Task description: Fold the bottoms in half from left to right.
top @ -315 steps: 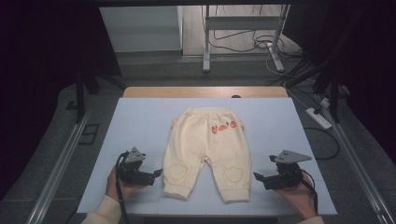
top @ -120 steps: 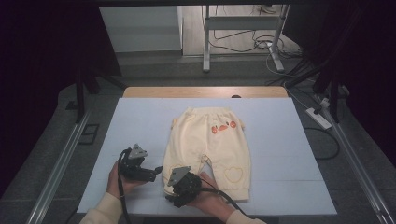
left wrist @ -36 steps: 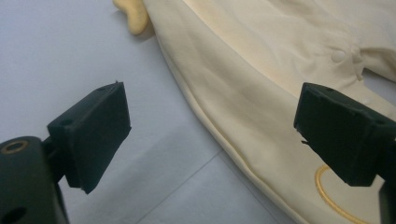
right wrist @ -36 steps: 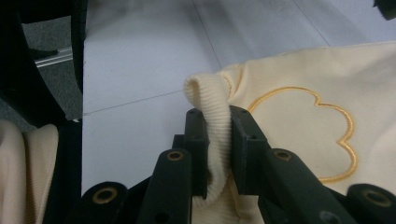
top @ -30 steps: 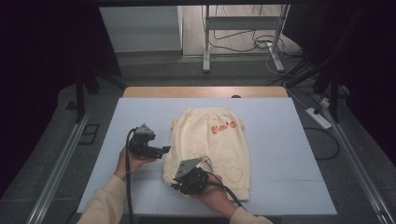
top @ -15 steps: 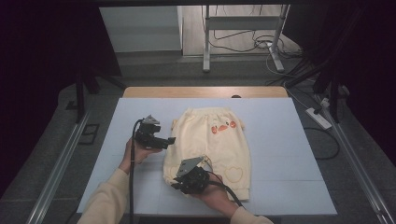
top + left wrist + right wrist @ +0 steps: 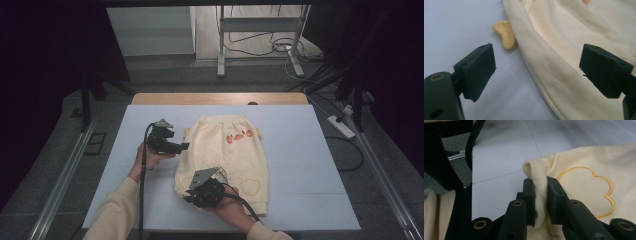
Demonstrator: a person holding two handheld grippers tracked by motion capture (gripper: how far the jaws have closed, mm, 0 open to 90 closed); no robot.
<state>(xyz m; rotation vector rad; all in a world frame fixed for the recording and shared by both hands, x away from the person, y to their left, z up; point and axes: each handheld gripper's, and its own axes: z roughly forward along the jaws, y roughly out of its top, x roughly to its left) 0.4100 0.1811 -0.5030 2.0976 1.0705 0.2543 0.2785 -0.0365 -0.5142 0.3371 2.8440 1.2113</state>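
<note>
Two risks stood out. At the left, the left hand-held gripper point(image 7: 183, 145) hung released, jaws wide, over the side edge of the small cream cotton trousers point(image 7: 235, 150) lying on the pale blue desk point(image 7: 310, 165); closing there might have pinched only the top layer, or missed the seam. Farther right, the right hand-held gripper point(image 7: 541, 192) was clenched on the ribbed leg cuff point(image 7: 537, 173); a pull could have slipped it free. The folded-under leg lay hidden, and the waistband tab looked blurred.

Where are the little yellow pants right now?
In the high view, the yellow pants lie mid-table on the white mat, between the left gripper and the right gripper.
</note>
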